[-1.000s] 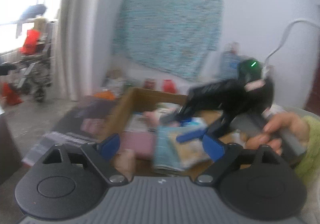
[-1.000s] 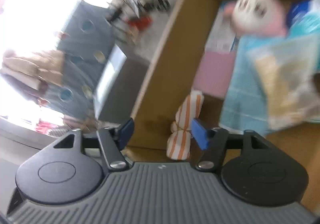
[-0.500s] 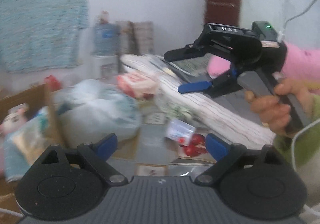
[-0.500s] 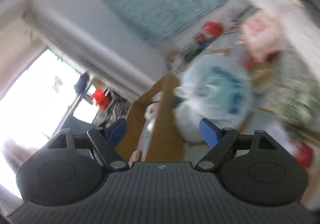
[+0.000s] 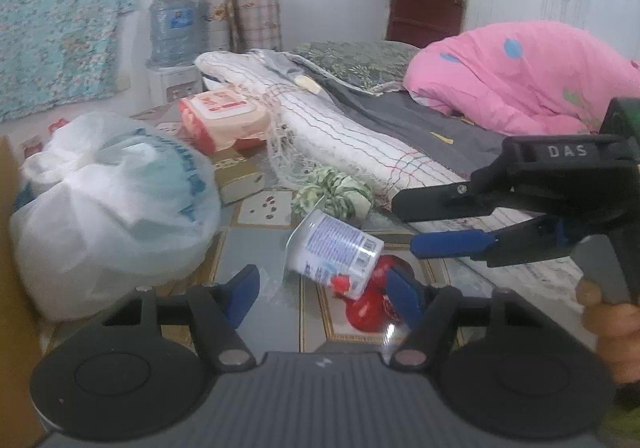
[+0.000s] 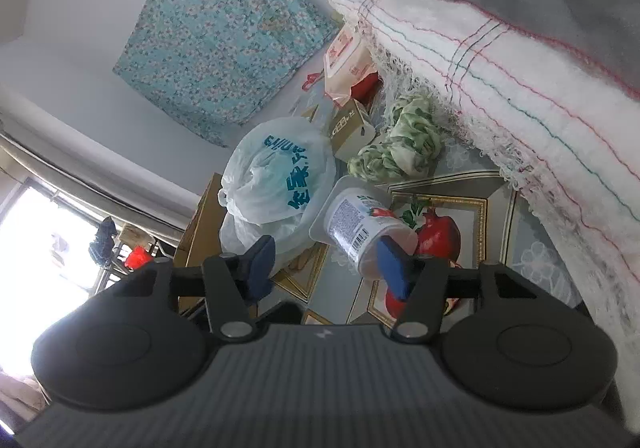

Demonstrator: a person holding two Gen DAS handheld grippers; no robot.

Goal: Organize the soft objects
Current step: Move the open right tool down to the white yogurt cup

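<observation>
A green-and-white cloth bundle (image 5: 336, 193) (image 6: 400, 143) lies on the patterned floor mat against the white fringed blanket (image 5: 340, 127) (image 6: 520, 67). In front of it a white plastic cup (image 5: 332, 252) (image 6: 360, 224) lies on its side. My left gripper (image 5: 322, 294) hangs just short of the cup, jaws closing, nothing pressed between its pads. My right gripper (image 5: 408, 224) (image 6: 328, 268), held by a hand (image 5: 612, 328), hovers to the right of the cup, jaws closing and empty. One of its blue pads (image 6: 394, 268) overlaps the cup's base in the right wrist view.
A knotted white plastic bag (image 5: 112, 207) (image 6: 280, 183) stands left of the cup, against a cardboard box wall (image 6: 200, 224). Behind are a pink wipes pack (image 5: 220, 115), a small carton (image 5: 236, 179), a water jug (image 5: 174, 27) and a pink duvet (image 5: 520, 75) on the bed.
Both views have swung from the filled cardboard box to the floor beside the bed. Both pairs of jaws stand narrower than half a second ago. The right gripper has dropped lower, towards the cup.
</observation>
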